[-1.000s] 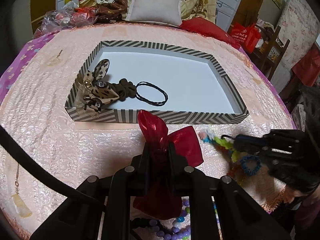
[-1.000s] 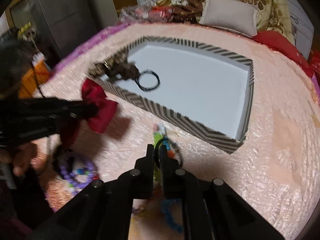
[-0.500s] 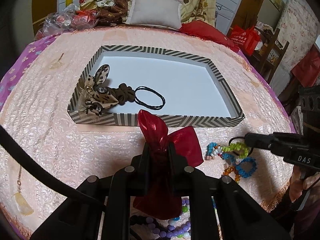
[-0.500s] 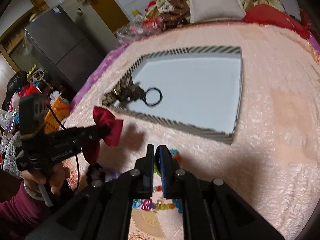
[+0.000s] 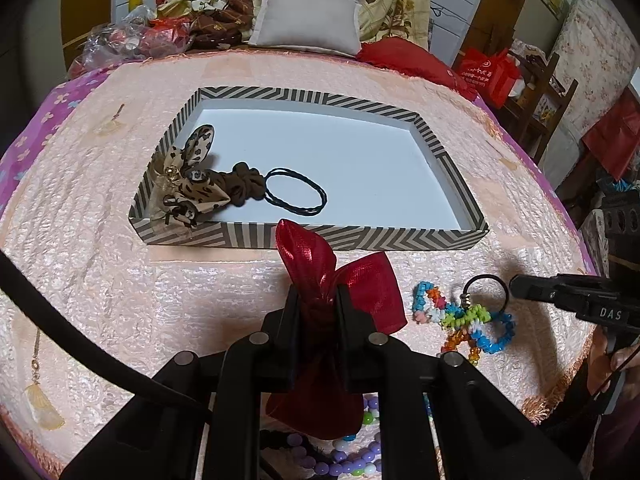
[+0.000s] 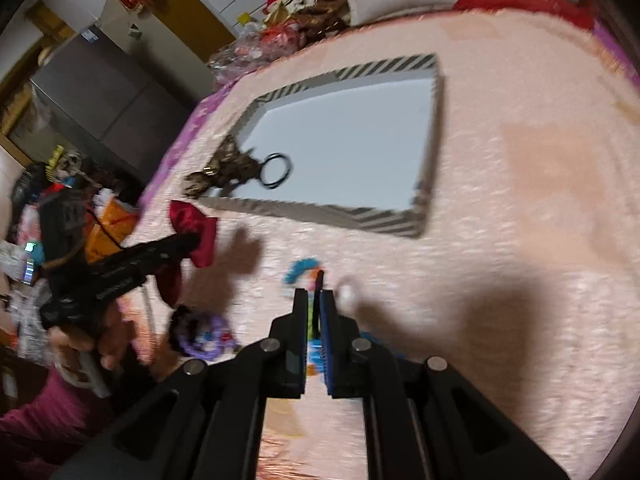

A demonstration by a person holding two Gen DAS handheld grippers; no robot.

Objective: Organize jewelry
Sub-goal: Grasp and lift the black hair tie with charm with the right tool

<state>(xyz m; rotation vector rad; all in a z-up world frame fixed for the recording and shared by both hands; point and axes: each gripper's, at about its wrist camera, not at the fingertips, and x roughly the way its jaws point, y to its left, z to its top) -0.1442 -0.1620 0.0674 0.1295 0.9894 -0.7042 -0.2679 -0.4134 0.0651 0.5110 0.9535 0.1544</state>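
Risk: your left gripper (image 5: 316, 300), clamped on the bow (image 5: 340, 276) before the tray (image 5: 360, 236), may snag its rim.

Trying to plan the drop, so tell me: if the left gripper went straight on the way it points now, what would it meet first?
Probably the near wall of the striped tray. The left gripper, shut on the red organza bow, points down and ahead at that wall, with only bare bedspread between. Depth is hard to judge, so it might meet the bedspread first.

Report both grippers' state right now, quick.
Left gripper: shut on the red organza bow.
Right gripper: shut on the black ring of the colorful beaded bracelet bunch.
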